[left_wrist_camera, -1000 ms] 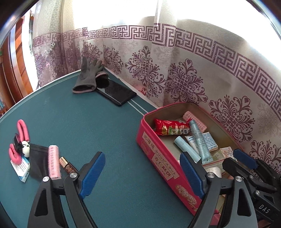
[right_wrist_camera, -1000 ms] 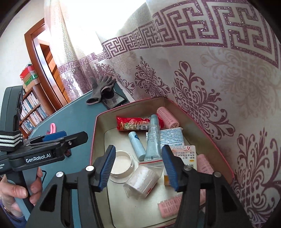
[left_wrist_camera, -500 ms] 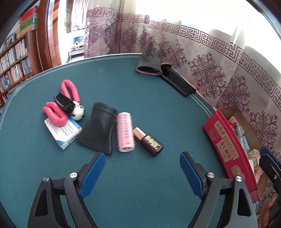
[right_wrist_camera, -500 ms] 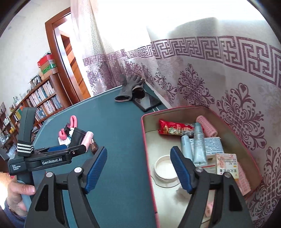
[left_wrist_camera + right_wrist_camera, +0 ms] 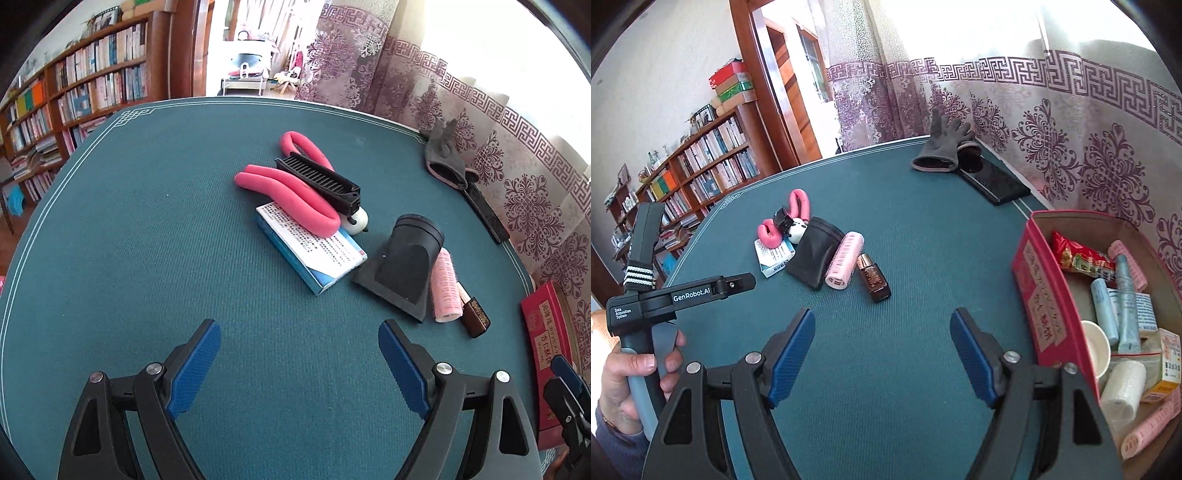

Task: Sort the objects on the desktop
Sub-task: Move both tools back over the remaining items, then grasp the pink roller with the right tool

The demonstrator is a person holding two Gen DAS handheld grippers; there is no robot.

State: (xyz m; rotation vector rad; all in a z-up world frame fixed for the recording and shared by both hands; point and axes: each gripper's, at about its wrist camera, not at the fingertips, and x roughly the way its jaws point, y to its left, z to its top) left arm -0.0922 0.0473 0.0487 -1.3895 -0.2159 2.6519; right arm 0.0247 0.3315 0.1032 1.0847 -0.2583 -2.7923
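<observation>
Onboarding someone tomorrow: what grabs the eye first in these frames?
The pile mid-table: pink grip across a blue box, beside a black nozzle, pink roller and brown bottle. At the right edge, the red tin, already filled. Both pairs of jaws are open and empty over bare green table.

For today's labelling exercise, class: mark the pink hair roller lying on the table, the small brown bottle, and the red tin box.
Pink hair roller (image 5: 845, 260): right wrist view, middle of its ribbed side.
Small brown bottle (image 5: 874, 283): right wrist view, its glass body.
Red tin box (image 5: 1043, 291): right wrist view, outer side wall.
</observation>
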